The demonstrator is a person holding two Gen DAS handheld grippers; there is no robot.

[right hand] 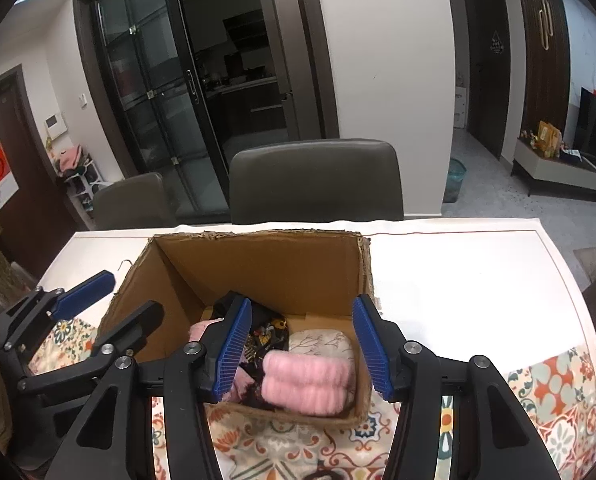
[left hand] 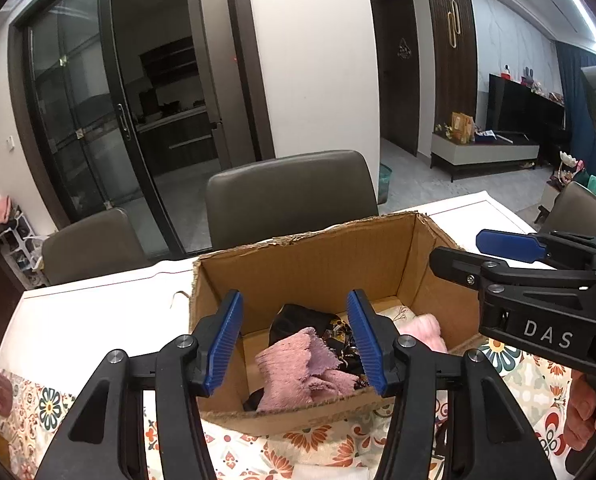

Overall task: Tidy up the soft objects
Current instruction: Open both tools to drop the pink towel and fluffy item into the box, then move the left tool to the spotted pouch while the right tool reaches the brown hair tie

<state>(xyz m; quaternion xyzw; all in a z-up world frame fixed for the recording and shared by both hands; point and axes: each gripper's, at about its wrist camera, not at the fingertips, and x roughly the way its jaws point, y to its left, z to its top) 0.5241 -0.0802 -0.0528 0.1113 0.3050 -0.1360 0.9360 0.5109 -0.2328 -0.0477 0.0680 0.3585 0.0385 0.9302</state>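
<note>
An open cardboard box (left hand: 310,264) stands on the table, and several soft things lie inside it. At the near left is a mauve fuzzy cloth (left hand: 298,368), resting on a black patterned cloth (left hand: 298,316). At the right a rolled pink fuzzy piece (right hand: 310,380) lies on a white printed cloth (right hand: 322,340). My left gripper (left hand: 293,300) hovers over the box's near edge, open, with nothing between its blue pads. My right gripper (right hand: 302,304) hovers beside it over the pink roll, also open and holding nothing. Each gripper shows in the other's view: the right gripper (left hand: 478,254) and the left gripper (right hand: 133,292).
A floral cloth (right hand: 281,440) covers the near part of the white table (right hand: 458,280) under the box. Two dark chairs (right hand: 318,180) stand behind the far edge. A thin wire hook (left hand: 179,296) lies left of the box. A hand (left hand: 582,412) grips the right gripper's handle.
</note>
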